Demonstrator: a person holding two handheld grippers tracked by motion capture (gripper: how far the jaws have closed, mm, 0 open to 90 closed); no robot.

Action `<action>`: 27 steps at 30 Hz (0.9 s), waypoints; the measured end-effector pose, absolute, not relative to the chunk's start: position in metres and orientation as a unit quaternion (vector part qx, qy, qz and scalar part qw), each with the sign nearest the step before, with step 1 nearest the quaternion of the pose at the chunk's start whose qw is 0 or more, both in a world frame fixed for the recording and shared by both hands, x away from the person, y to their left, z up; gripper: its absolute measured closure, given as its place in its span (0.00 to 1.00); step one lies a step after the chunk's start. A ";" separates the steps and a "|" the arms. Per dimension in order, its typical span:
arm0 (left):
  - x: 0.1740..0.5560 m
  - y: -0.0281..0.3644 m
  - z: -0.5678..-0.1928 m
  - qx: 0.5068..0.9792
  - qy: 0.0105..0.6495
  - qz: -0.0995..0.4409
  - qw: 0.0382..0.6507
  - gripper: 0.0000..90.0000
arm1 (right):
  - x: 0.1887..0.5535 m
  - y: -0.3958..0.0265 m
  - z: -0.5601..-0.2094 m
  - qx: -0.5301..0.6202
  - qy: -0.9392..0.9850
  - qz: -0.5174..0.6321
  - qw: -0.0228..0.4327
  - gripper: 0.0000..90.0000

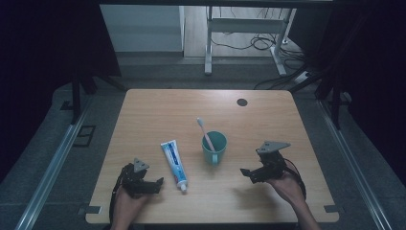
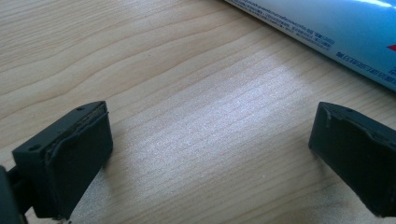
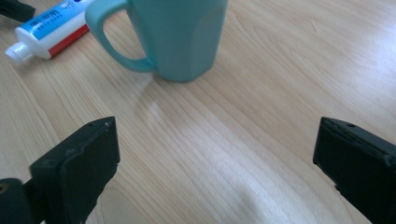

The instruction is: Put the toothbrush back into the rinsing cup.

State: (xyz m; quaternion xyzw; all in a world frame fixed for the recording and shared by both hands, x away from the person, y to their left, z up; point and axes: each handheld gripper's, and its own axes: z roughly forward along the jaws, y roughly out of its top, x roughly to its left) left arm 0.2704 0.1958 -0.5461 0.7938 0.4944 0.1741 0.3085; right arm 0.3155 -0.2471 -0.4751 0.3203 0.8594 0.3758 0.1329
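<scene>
- Worktop [image 1: 143, 110]: light wood, carries all items.
- Cup [image 1: 214, 147]: teal, upright, approx. worktop centre, handle facing the near edge. Toothbrush [image 1: 206, 134] stands in it, head leaning toward the far edge.
- Toothpaste tube [image 1: 174, 165]: flat, just left of cup, not touching; cap end toward the near edge.
- Left tongs [image 1: 156, 184]: near the near-left corner, jaws wide, nothing between; tube just beyond the tips.
- Right tongs [image 1: 245, 173]: near edge, right of cup, apart from it; jaws wide, nothing held, bare wood between.
</scene>
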 end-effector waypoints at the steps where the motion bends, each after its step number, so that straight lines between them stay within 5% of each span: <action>1: 0.270 0.196 -0.546 0.794 0.494 0.174 0.308 0.00 | 0.315 -0.249 -0.476 0.321 0.859 0.376 0.134 0.00; 27: 0.270 0.196 -0.546 0.794 0.494 0.174 0.308 0.00 | 0.300 -0.271 -0.532 0.347 0.856 0.353 0.146 0.00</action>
